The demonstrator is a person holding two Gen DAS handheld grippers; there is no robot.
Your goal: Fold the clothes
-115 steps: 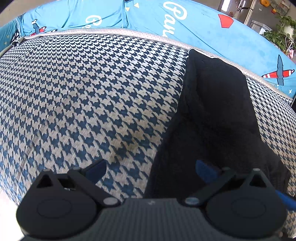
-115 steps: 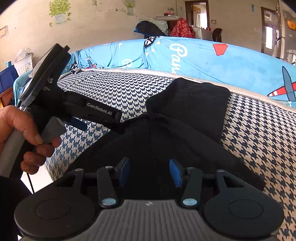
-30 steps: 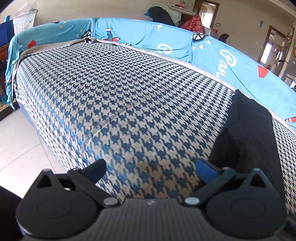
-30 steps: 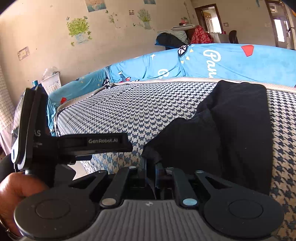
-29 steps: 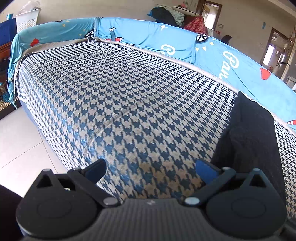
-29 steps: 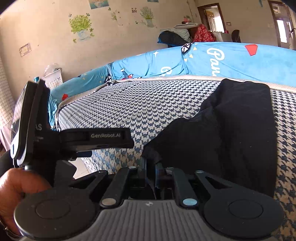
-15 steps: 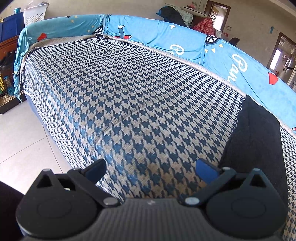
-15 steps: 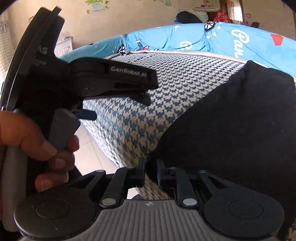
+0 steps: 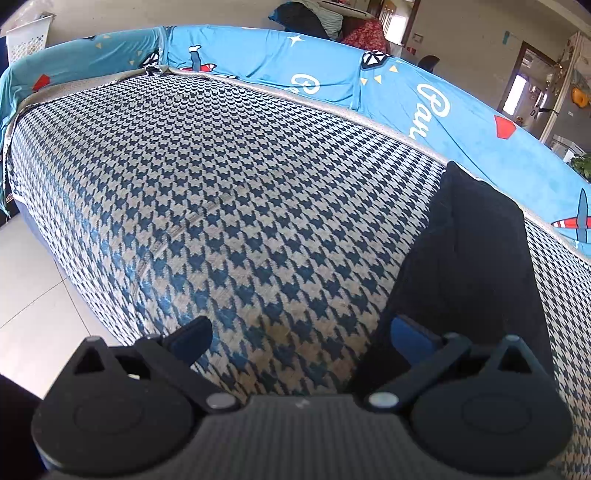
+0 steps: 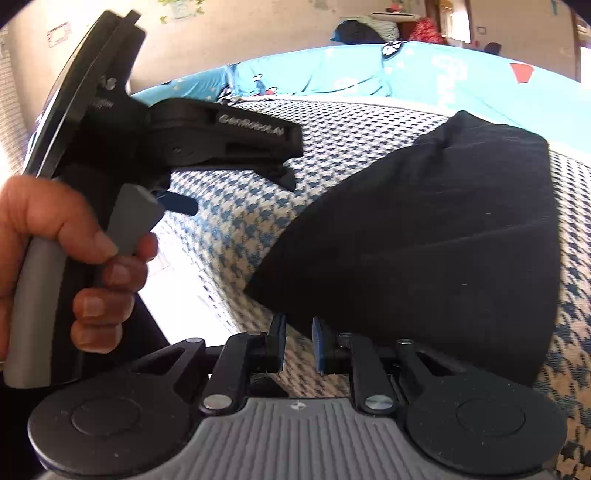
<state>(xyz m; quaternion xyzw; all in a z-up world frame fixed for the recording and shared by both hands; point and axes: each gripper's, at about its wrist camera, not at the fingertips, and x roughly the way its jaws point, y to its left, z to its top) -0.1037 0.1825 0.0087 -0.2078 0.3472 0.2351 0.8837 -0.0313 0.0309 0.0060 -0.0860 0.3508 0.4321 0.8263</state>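
A black garment (image 9: pixel 472 258) lies folded in a long strip on the right of the houndstooth sofa seat (image 9: pixel 221 184). My left gripper (image 9: pixel 301 328) hangs open above the seat's front part; its right finger sits over the garment's left edge and nothing is between the fingers. In the right wrist view the black garment (image 10: pixel 424 240) spreads up and to the right from my right gripper (image 10: pixel 297 332). The jaws stand narrow, with the garment's near corner running in at the tips. A hand (image 10: pixel 55 229) holds the left gripper (image 10: pixel 236 195) at the left.
A blue printed cover (image 9: pixel 332 81) drapes the sofa's backrest along the far side. White tiled floor (image 9: pixel 29 295) lies off the seat's near left edge. A pile of clothes (image 9: pixel 317 18) sits behind the sofa, and a doorway is at the far right.
The right gripper has pulled the garment's near corner toward the seat's front edge, so the cloth lies flatter. The left gripper has swung closer in the right view, still open.
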